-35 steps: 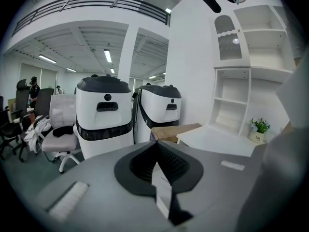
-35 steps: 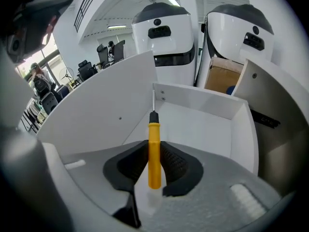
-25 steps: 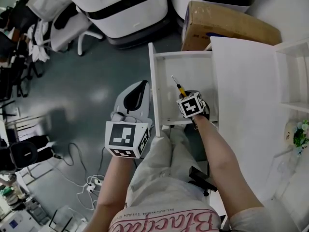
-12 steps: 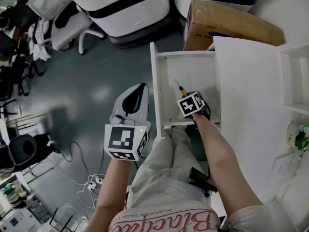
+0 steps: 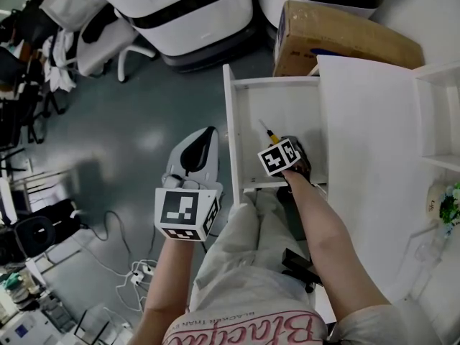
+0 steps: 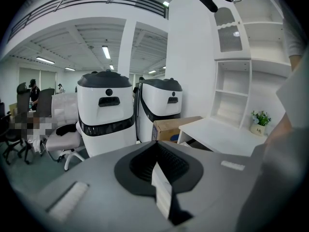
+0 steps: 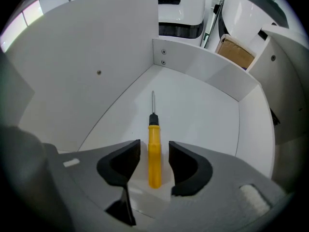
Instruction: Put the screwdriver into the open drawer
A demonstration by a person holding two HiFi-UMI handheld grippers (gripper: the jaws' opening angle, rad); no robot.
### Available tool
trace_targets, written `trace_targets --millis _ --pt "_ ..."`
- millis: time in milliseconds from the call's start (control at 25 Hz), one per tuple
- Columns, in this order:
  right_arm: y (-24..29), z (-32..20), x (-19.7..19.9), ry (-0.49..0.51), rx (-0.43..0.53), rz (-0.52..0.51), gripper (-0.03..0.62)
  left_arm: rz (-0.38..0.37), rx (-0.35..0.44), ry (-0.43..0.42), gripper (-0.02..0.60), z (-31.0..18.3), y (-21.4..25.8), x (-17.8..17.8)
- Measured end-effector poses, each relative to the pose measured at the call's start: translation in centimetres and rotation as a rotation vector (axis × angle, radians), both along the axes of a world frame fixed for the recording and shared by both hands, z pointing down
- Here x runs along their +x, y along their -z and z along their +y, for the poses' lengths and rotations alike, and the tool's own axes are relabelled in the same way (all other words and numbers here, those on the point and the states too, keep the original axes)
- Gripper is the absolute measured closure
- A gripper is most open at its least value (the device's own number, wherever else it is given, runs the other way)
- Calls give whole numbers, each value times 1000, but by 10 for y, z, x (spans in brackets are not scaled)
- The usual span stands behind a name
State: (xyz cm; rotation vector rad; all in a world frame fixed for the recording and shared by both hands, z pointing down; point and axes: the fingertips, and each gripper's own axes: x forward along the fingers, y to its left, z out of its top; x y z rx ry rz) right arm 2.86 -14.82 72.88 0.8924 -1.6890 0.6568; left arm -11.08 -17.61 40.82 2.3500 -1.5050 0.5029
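The yellow-handled screwdriver (image 7: 154, 158) lies flat on the floor of the open white drawer (image 7: 193, 115), its metal shaft pointing toward the drawer's far corner. My right gripper (image 7: 154, 146) points steeply down over it and its jaws are opening: the handle sits between the dark pads with a gap on each side. In the head view the screwdriver's tip (image 5: 268, 130) sticks out beyond the right gripper (image 5: 282, 149) inside the drawer (image 5: 231, 121). My left gripper (image 5: 200, 139) hangs over the floor left of the drawer, jaws shut and holding nothing (image 6: 157, 161).
The white desk top (image 5: 366, 135) runs along the drawer's right side, with a shelf unit (image 5: 438, 106) beyond it. A cardboard box (image 5: 338, 38) and white machines (image 5: 194, 13) stand behind the drawer. A chair (image 5: 108, 45) and floor cables (image 5: 129, 272) are at the left.
My right gripper sank a little into the drawer with the screwdriver, and its jaws have parted from the handle. The left gripper has stayed in place.
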Motion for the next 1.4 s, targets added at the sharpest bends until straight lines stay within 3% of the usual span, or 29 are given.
trace_targets --millis 480,1040,1400 --pt "32 2 -5 12 35 -40 156 3 31 -4 563 2 12 7" --pt "106 9 -12 83 105 -82 143 9 116 -18 563 7 50 14" --pt "162 1 -11 125 199 -90 145 25 176 -15 562 8 74 12"
